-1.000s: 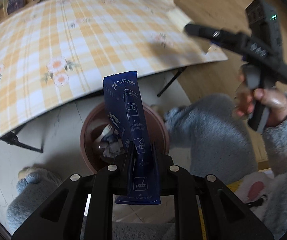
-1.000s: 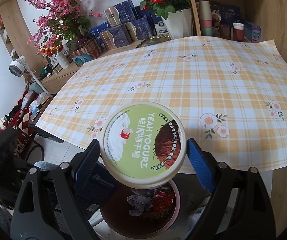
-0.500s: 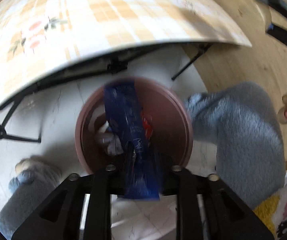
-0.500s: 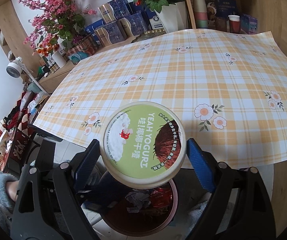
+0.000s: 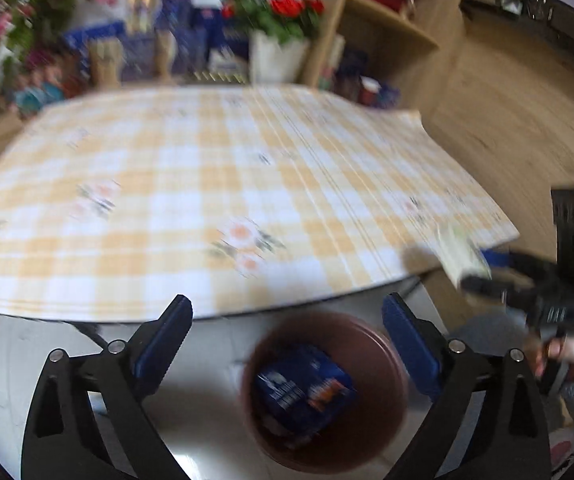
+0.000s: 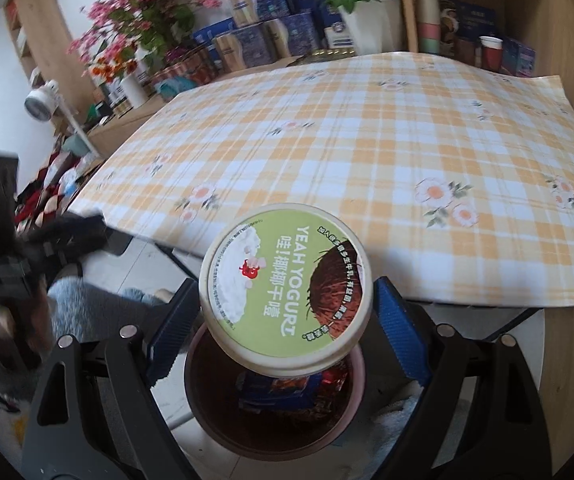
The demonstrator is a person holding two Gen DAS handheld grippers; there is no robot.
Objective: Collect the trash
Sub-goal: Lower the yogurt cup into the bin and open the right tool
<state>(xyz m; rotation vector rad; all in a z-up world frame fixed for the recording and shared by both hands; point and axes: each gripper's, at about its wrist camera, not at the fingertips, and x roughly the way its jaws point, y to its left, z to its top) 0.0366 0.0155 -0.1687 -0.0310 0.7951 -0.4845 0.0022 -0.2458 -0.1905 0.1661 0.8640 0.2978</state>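
Right tongs (image 6: 287, 312) grip the yogurt tub (image 6: 285, 286) by its sides, blue pads pressed against it, lid facing the camera. Directly under the tub sits the brown bin (image 6: 275, 408) on the floor, just off the near edge of the checked worktop (image 6: 367, 152); a blue packet (image 6: 275, 394) and other scraps already lie inside it.

Left tongs (image 5: 285, 344) are opening, with nothing between the pads; in that blurred view the bin (image 5: 367, 360) lies below and between the fingers, the blue packet (image 5: 303, 392) resting in it.

The step in hand looks like dropping the tub into the bin. To do it well, I would keep the tub centred over the bin mouth rather than its worktop-side rim, lower it close to the opening, and only then let the pads part evenly so it falls straight. The tub is wide against the bin's mouth, so an off-centre release could catch the rim and tip out. The left tongs, beside the bin, should stay out of the drop path.
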